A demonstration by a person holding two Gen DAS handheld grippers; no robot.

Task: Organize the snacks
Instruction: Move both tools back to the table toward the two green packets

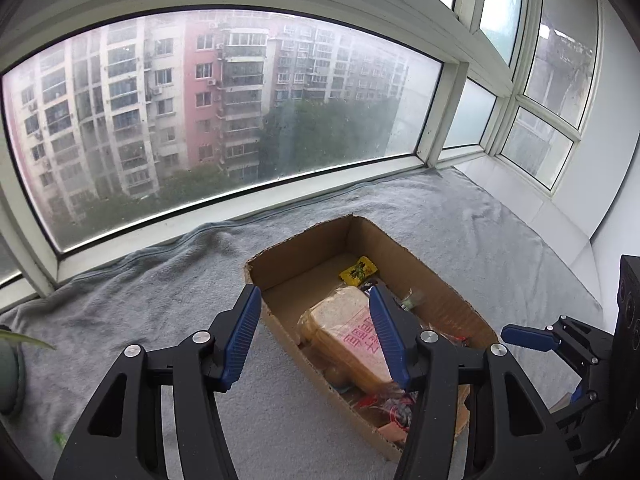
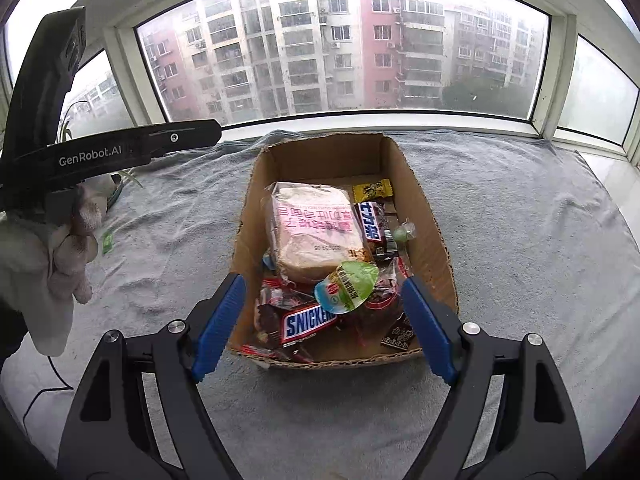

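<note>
From my left wrist feed, my own left gripper [image 1: 314, 328] blocks the near end of the cardboard box [image 1: 400, 248]; its right finger covers part of the bread pack [image 1: 344, 332]. Red wrappers [image 1: 394, 410] behind it are too hidden to name. The right gripper [image 1: 528, 338] shows one blue pad only; the rest is cut by the frame edge. A dark object [image 1: 630, 320] at far right is cut off, can't identify. A green leaf [image 1: 24, 340] at left is cut off too. On the right wrist feed, the gloved hand [image 2: 60, 248] is partly out of frame. A small green scrap [image 2: 107, 242] on the blanket [image 2: 520, 240] is too small to tell. The bread pack's print is upside down, unreadable to me.
</note>
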